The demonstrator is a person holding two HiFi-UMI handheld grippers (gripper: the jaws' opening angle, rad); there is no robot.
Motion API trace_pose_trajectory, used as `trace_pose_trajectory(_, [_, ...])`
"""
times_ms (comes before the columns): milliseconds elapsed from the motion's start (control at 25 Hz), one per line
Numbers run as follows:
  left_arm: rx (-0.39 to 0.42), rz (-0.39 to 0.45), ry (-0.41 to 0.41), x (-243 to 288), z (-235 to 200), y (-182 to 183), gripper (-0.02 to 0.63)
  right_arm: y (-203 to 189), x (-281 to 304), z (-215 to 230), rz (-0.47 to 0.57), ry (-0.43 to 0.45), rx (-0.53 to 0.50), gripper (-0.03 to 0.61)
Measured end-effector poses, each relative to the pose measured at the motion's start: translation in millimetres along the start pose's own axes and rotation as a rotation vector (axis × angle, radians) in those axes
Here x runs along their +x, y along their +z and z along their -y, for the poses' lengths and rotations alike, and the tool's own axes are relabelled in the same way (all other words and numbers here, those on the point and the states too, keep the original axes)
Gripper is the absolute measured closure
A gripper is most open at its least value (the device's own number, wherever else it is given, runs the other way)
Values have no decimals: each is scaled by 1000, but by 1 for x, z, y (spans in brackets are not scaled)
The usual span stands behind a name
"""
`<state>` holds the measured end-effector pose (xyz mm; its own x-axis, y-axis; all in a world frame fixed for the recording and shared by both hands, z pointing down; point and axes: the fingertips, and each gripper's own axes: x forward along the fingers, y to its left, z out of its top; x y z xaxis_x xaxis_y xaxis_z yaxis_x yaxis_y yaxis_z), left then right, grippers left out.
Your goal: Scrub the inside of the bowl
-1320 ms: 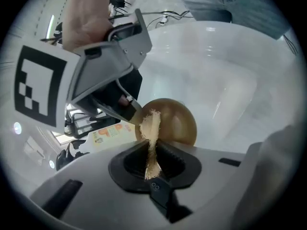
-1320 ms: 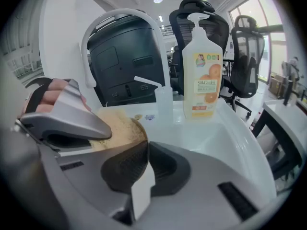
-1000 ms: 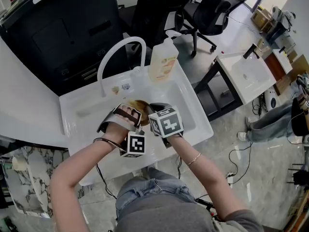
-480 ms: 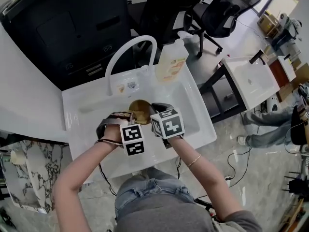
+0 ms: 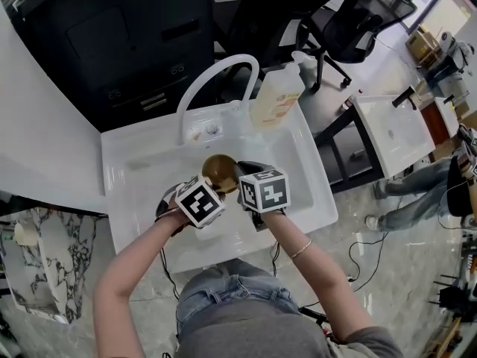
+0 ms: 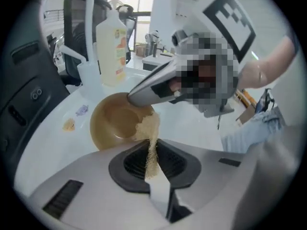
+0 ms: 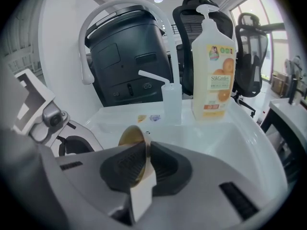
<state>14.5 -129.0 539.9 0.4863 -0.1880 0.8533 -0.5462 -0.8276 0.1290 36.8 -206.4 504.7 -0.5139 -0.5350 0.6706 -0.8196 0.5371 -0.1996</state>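
Over the white sink (image 5: pixel 298 171), right tongs (image 7: pixel 141 163) grip the bowl (image 6: pixel 111 123) by its rim; left tongs (image 6: pixel 152 152), clamped on the scouring pad (image 6: pixel 147 127), should press firmly round inside.

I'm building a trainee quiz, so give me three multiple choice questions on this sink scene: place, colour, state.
1. Where is the soap bottle? A) in the basin B) on the sink's rim by the faucet C) on the floor
2. The bowl's colour? A) golden brown B) blue C) white
3. The right tool is: A) open B) shut on the bottle C) shut on the bowl's rim
B: it stands beside the faucet. A: both gripper views show brown. C: the rim sits between its closed jaws.
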Motion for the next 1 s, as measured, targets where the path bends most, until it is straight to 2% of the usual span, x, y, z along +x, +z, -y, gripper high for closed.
trace_pose_trajectory(200, [-259, 130, -149, -5, 6, 13, 568, -2, 0, 4, -2, 1, 41, 540])
trace_pose_trajectory(520, [-636, 348, -344, -14, 9, 32, 568, -5, -3, 12, 7, 0, 101, 543])
trace_pose_trajectory(760, [-803, 469, -412, -19, 15, 41, 568, -8, -3, 19, 8, -15, 136, 548])
trace_pose_trajectory(1000, [-927, 574, -450, -32, 8, 42, 568, -7, -3, 30, 18, -24, 188, 555])
